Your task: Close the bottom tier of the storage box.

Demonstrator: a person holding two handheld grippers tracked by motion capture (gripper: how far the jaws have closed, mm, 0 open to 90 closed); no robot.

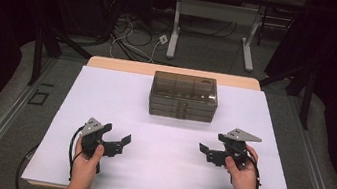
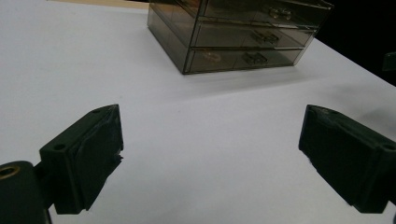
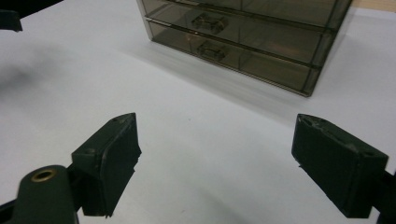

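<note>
Both grippers sit low over the white table (image 1: 159, 174), w/ nothing between the jaws of either. Left gripper (image 1: 121, 143) is spread wide, empty, hand resting near the table's front-left; its own view shows both black pads (image 2: 93, 158) well apart w/ bare white surface between. Right gripper (image 1: 208, 153) is likewise released, jaws as wide as they go, nothing held; its pads (image 3: 112, 158) frame bare table too. The thing in play is the smoked-plastic drawer box (image 1: 184, 96), standing upright at the table's far middle, near the back edge, well apart from both grippers. Seen closer in the left gripper view, the drawer box (image 2: 238, 35) has stacked drawers w/ small moulded handles on the front; the right gripper view shows the box (image 3: 247, 37) from the other side, drawers all looking flush, i.e. closed. Some small items seem to lie inside, too dim to ID. Judging by this, the work is at the approach stage: neither gripper has reached the box. Next move prob. calls for bringing one gripper fwd to a drawer handle, jaws lined up on the small pull, while the other steadies the box body so it doesn't slide on the smooth top. The handle is small & shallow, so the pinch needs care.
</note>
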